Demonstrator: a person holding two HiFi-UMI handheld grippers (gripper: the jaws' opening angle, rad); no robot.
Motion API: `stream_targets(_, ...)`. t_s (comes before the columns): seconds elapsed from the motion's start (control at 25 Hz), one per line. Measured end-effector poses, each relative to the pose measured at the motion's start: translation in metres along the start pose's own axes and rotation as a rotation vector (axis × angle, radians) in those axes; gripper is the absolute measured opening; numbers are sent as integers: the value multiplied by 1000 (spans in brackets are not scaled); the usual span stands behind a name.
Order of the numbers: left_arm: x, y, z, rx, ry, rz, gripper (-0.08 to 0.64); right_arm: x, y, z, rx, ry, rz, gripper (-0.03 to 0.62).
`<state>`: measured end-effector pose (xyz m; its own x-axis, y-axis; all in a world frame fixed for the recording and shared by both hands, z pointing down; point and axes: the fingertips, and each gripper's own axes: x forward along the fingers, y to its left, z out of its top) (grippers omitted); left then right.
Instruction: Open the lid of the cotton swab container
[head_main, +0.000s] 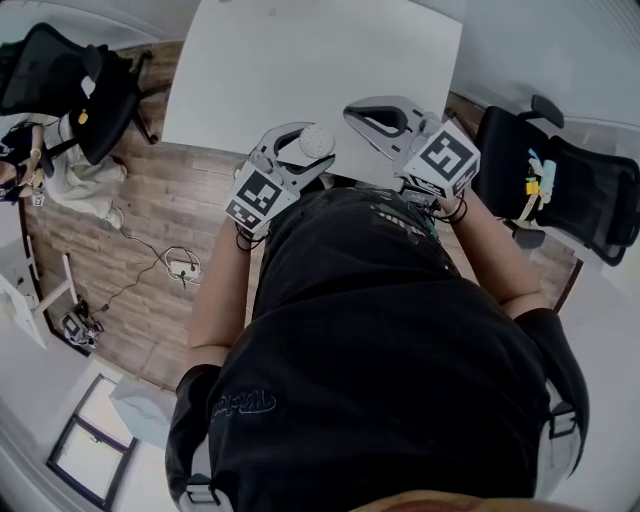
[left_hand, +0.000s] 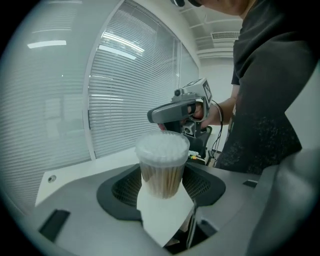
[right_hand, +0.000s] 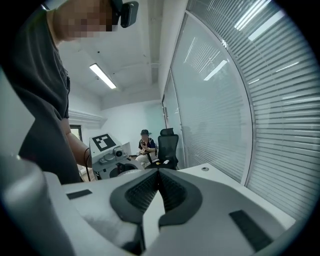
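Note:
The cotton swab container (left_hand: 161, 167) is a clear round tub packed with swabs, and its clear lid (left_hand: 162, 148) is on top. It stands upright between the jaws of my left gripper (left_hand: 162, 176), which is shut on its sides. In the head view the container (head_main: 317, 139) shows as a white disc in the left gripper (head_main: 308, 152), just over the near edge of the white table (head_main: 300, 70). My right gripper (head_main: 352, 112) hovers close to the right of it, jaws shut and empty (right_hand: 159, 172). In the left gripper view the right gripper (left_hand: 156, 116) hangs just behind the lid.
Black office chairs stand on the wooden floor at the left (head_main: 70, 80) and right (head_main: 585, 195). Cables and a power strip (head_main: 180, 265) lie on the floor at the left. A seated person (right_hand: 145, 142) and another chair (right_hand: 168, 145) are far behind. Blinds cover the glass walls.

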<state>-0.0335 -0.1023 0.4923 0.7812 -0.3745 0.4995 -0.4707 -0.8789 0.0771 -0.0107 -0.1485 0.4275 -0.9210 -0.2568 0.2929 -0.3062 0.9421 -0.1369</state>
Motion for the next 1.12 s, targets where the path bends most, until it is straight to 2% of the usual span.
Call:
stream_targets(0.24, -2, -24, 17, 80, 60, -73, 264, -10, 15, 19, -33, -31, 65, 23)
stream_targets(0.4, -1, -29, 22, 87, 83, -95, 264, -14, 25, 24, -72, -29, 120, 23)
stream_targets(0.56, 0, -33, 24, 85, 98, -98, 264, -22, 39, 32, -52, -74, 186, 23)
stream_targets(0.72, -3, -34, 31, 48, 99, -114, 264, -24, 55, 40, -76, -82, 253, 25)
stream_targets(0.84, -4, -36, 42, 77, 116, -102, 264, -29, 60, 49, -70, -105, 287, 26)
stream_targets(0.88, -4, -37, 46, 88, 119, -96, 264, -31, 62, 52, -63, -111, 296, 34)
stream_targets(0.96, -6, -38, 53, 105, 123, -90, 265, -35, 64, 56, -65, -106, 311, 113)
stream_targets(1.12, -11, -38, 64, 116, 122, -97, 264, -36, 72, 61, -118, -67, 350, 196)
